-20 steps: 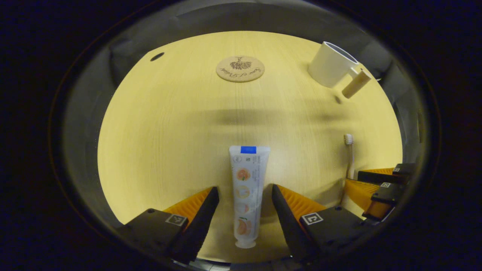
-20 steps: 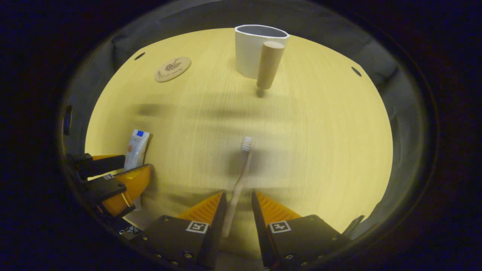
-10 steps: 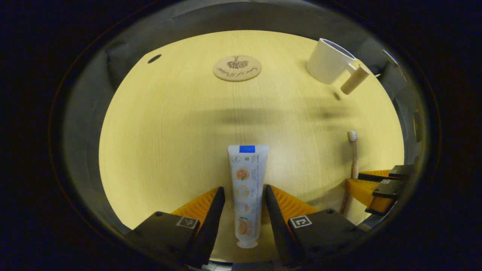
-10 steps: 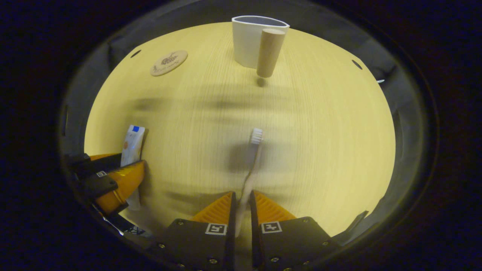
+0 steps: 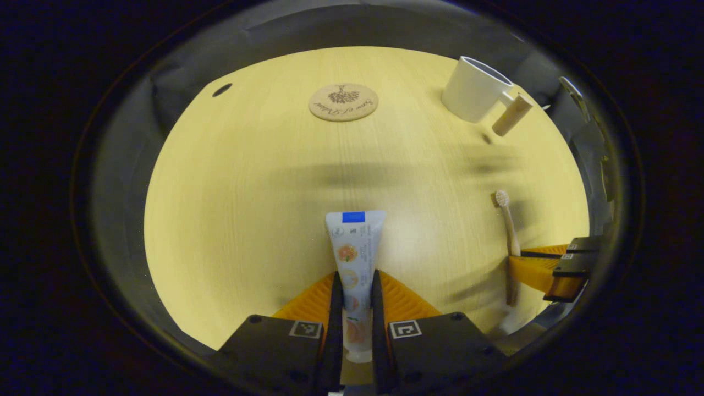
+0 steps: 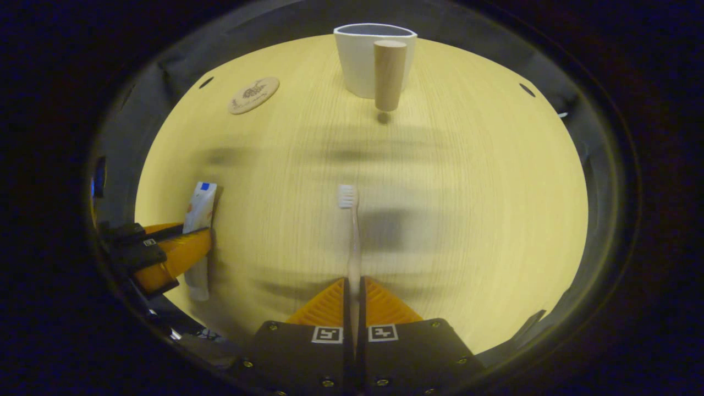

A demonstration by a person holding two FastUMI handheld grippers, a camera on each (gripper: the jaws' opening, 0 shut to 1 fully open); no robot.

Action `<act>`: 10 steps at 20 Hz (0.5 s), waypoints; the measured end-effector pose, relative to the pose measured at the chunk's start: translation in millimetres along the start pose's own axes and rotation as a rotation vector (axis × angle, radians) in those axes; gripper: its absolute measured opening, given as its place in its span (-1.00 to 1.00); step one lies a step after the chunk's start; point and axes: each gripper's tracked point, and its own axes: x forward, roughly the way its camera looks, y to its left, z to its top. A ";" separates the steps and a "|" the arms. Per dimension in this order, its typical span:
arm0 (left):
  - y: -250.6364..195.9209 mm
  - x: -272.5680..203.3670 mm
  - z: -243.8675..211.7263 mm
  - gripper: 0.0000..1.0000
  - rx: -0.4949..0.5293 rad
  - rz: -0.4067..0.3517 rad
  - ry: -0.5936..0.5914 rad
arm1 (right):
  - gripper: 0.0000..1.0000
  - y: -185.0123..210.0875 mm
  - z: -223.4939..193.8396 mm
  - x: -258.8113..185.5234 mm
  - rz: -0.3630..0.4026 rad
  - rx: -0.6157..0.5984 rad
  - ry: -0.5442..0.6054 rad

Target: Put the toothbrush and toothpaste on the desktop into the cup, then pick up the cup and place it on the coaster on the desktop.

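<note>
The left tongs (image 5: 356,291) pinch the flat, glossy toothpaste (image 5: 355,258) tube near its cap end. The right tongs (image 6: 355,291) clamp the slim toothbrush (image 6: 352,236) handle, whose lower end is hidden between them. On the pale wood-grain desk (image 6: 467,192), the round cork coaster (image 6: 253,95) lies left of the smooth white cup (image 6: 360,60) with its cylindrical wooden handle (image 6: 388,74).

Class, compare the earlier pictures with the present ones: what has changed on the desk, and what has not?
Both grippers closed: the left gripper now clamps the toothpaste, the right gripper the toothbrush. The cup and the coaster stayed put, the cup empty.
</note>
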 end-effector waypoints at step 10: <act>-3.2 -14.3 13.1 -0.52 0.043 -0.013 -0.101 | -0.96 5.2 8.0 -16.5 0.048 0.005 -0.120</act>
